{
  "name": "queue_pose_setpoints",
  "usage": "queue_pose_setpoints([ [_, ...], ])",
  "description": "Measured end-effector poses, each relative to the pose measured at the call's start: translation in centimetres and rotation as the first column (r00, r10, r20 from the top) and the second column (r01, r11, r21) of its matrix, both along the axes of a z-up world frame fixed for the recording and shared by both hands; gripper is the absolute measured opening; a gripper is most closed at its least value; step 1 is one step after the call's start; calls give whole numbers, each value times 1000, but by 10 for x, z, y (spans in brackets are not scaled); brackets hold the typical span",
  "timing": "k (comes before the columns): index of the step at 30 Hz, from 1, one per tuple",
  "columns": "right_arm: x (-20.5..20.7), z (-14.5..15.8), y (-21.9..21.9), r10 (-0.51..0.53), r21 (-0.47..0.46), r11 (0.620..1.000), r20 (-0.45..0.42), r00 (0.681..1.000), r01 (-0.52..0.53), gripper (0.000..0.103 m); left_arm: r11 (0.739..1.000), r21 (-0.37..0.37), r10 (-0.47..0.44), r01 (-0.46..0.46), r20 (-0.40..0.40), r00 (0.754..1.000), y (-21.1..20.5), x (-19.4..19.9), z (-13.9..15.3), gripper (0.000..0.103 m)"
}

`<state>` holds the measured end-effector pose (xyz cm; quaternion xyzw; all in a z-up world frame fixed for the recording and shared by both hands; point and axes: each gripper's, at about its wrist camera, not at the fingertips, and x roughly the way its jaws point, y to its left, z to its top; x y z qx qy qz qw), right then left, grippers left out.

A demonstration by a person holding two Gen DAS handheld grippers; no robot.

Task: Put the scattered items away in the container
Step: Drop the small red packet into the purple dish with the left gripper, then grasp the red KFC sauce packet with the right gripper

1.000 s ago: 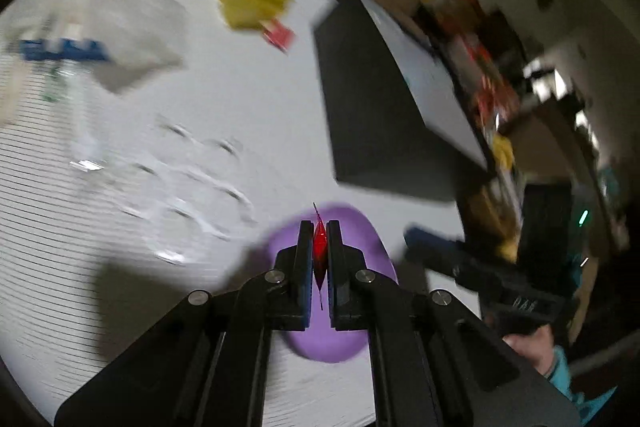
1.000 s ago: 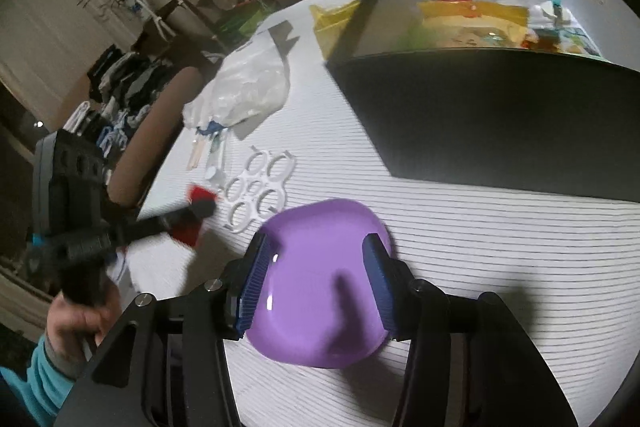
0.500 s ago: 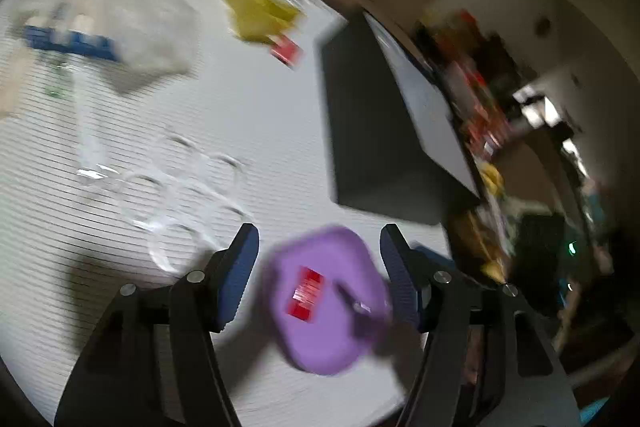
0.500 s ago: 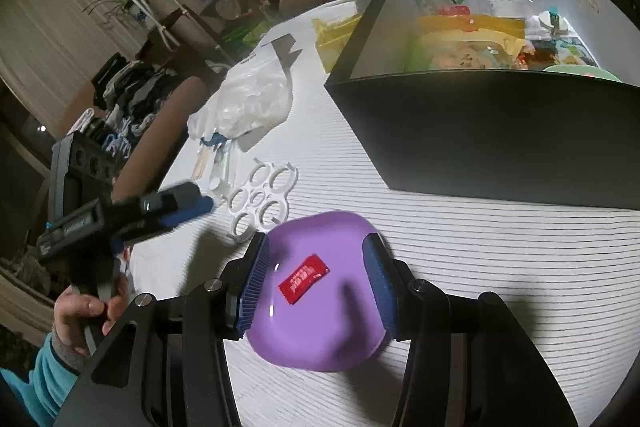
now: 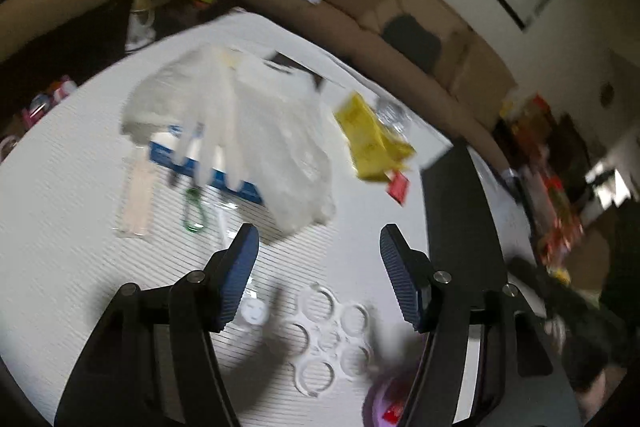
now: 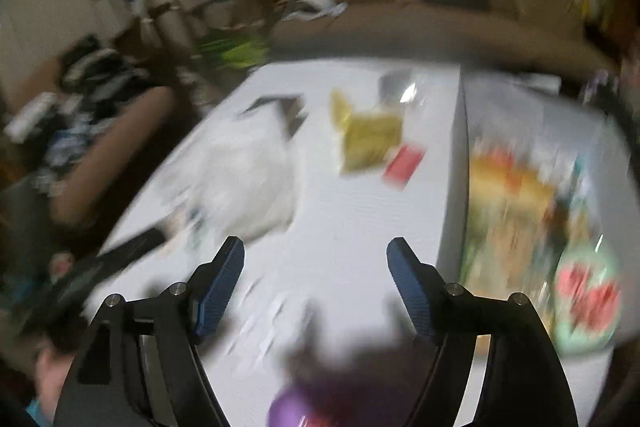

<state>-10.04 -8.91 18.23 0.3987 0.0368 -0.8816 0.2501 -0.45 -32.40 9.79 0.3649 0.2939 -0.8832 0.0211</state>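
Both grippers hang over the white table (image 5: 80, 187) with nothing between their pads. We note the left gripper (image 5: 320, 277) spread; the right gripper (image 6: 316, 287) is opening. Nearest, the purple bowl (image 5: 384, 401) holds a red sachet (image 5: 394, 413). Beyond lie white plastic rings (image 5: 328, 339), then a clear bag (image 5: 256, 131), yellow packet (image 5: 372, 139) and red packet (image 6: 404, 163). The black container (image 6: 520, 187) stands right, partly filled.

White ribbed table (image 5: 80, 211) bears plastic bag (image 5: 256, 131), yellow packet (image 5: 370, 143) (crumpled), ring holder (image 5: 328, 339).
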Motion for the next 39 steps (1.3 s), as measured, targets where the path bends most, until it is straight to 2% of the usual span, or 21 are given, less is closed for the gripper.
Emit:
queue_pose_setpoints([
  [3, -54, -25, -35, -71, 127, 989, -6, 997, 71, 69, 1000, 25, 18, -19, 26, 1000, -13, -1, -9, 60],
  [5, -89, -50, -51, -114, 234, 966, 5, 993, 110, 42, 999, 49, 14, -16, 33, 999, -20, -2, -13, 60],
  [6, -104, -61, -55, -139, 277, 952, 13, 990, 129, 38, 998, 60, 11, -12, 32, 999, -23, -1, -12, 60],
  [8, -131, -84, -56, -198, 335, 927, 50, 979, 170, 37, 998, 62, 11, -12, 20, 1000, -28, -1, -9, 60],
  [12, -163, -110, -50, -254, 384, 899, 71, 965, 209, 37, 996, 84, 20, -20, 1, 1000, -40, -2, -4, 60],
  [16, -189, -126, -38, -316, 351, 901, 124, 941, 256, 40, 994, 106, 13, -14, 6, 1000, -41, -5, -5, 60],
  [18, -195, -128, -32, -339, 323, 903, 136, 931, 282, 48, 994, 110, -8, 7, 9, 1000, -38, -7, -6, 60],
  [20, -200, -129, -28, -354, 298, 907, 153, 923, 298, 49, 993, 112, -20, 19, 6, 1000, -34, -7, -5, 60],
  [21, -200, -130, -27, -358, 284, 909, 162, 920, 304, 49, 993, 114, -25, 25, 4, 1000, -33, -8, -5, 60],
  [23, -199, -130, -25, -335, 254, 924, 176, 926, 286, 38, 992, 119, -28, 27, 3, 1000, -32, -8, -4, 60],
  [25, -195, -128, -30, -296, 283, 928, 164, 941, 243, 33, 992, 127, -26, 25, 2, 1000, -32, -7, -4, 60],
  [27, -189, -126, -37, -243, 315, 931, 166, 956, 182, 31, 991, 128, -28, 27, 2, 1000, -32, -7, -5, 60],
  [29, -180, -121, -42, -196, 304, 943, 182, 964, 135, 30, 993, 114, -30, 28, 9, 1000, -31, -7, -4, 60],
  [34, -127, -91, -38, -51, 196, 981, 209, 977, 10, 30, 995, 96, 1, -4, 30, 1000, -41, -4, -5, 60],
  [39, -48, -57, -32, 102, 107, 987, 194, 976, -124, 30, 992, 115, 53, -60, 64, 997, -63, 2, -13, 60],
])
